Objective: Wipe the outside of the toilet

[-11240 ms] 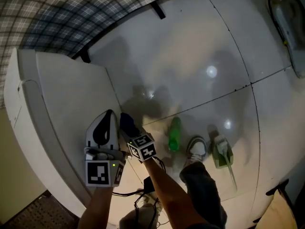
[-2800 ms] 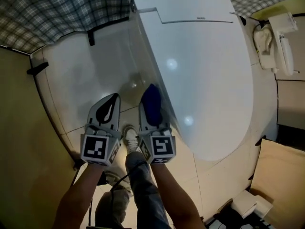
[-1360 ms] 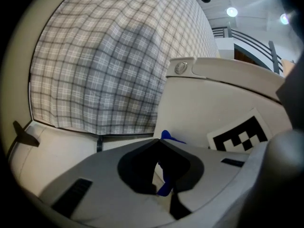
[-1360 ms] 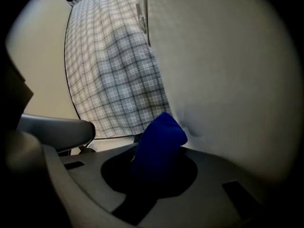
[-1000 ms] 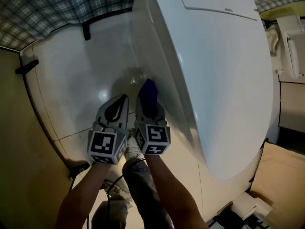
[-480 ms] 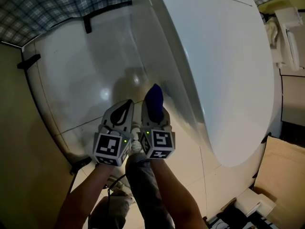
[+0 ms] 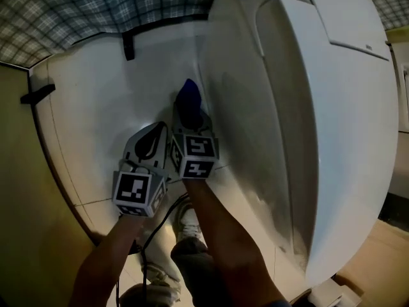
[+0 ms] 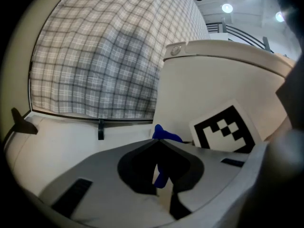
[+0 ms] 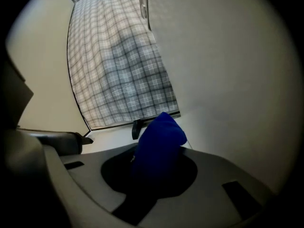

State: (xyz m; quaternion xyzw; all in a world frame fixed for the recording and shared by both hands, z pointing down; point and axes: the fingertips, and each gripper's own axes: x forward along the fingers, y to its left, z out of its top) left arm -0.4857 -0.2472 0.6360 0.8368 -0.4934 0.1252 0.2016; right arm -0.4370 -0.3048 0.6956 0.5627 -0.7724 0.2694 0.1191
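The white toilet [image 7: 307,126] fills the right of the head view, and its side wall [image 9: 228,80] looms close in the right gripper view. My right gripper [image 7: 187,110] is shut on a blue cloth [image 7: 188,96], which lies against or very near the toilet's lower side. The cloth [image 9: 159,139] bulges out of the jaws and hides the fingertips. My left gripper [image 7: 152,141] sits just left of the right one, shut and empty. In the left gripper view its jaws [image 8: 159,142] meet at the tip, with the blue cloth [image 8: 165,133] and the toilet [image 8: 213,75] beyond.
A plaid wall [image 7: 96,5] runs behind the toilet, with black brackets [image 7: 130,43] at the edge of the white floor [image 7: 89,101]. A beige partition [image 7: 25,222] stands at the left. The person's shoes [image 7: 187,217] and a cable [image 7: 160,219] are below the grippers.
Both grippers have moved farther along the toilet's side toward the plaid wall, the right one leading with the cloth. The head view has swung so the toilet's flank shows more.
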